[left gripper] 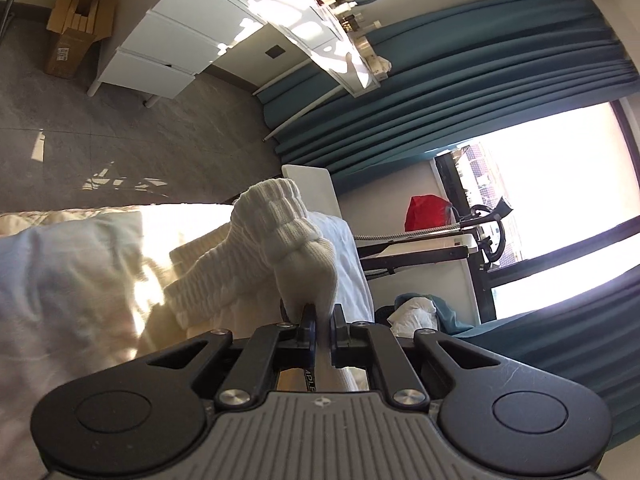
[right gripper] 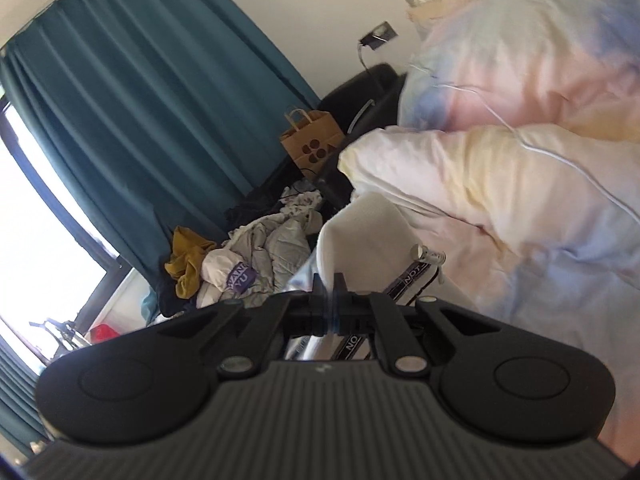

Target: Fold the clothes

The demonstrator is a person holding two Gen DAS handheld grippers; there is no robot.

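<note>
The left gripper has its jaws clamped on a white ribbed-knit garment, which is lifted above the bed; its long axis runs from the jaws up and away toward the far edge of the bed, with a second ribbed fold hanging off to the left over the cream bedding. A dark strip between the left jaws bears letters reading "APL", the rest hidden. The right gripper has its jaws pressed together on a smooth white fabric panel rising steeply from them, beside the pastel tie-dye duvet. A black woven strap hanging there reads "NOT"; a lower stretch shows "NO". On the heap of loose clothes beyond the bed edge, a purple label reads "WANG YU". A brown paper bag carries a dark dot logo.
</note>
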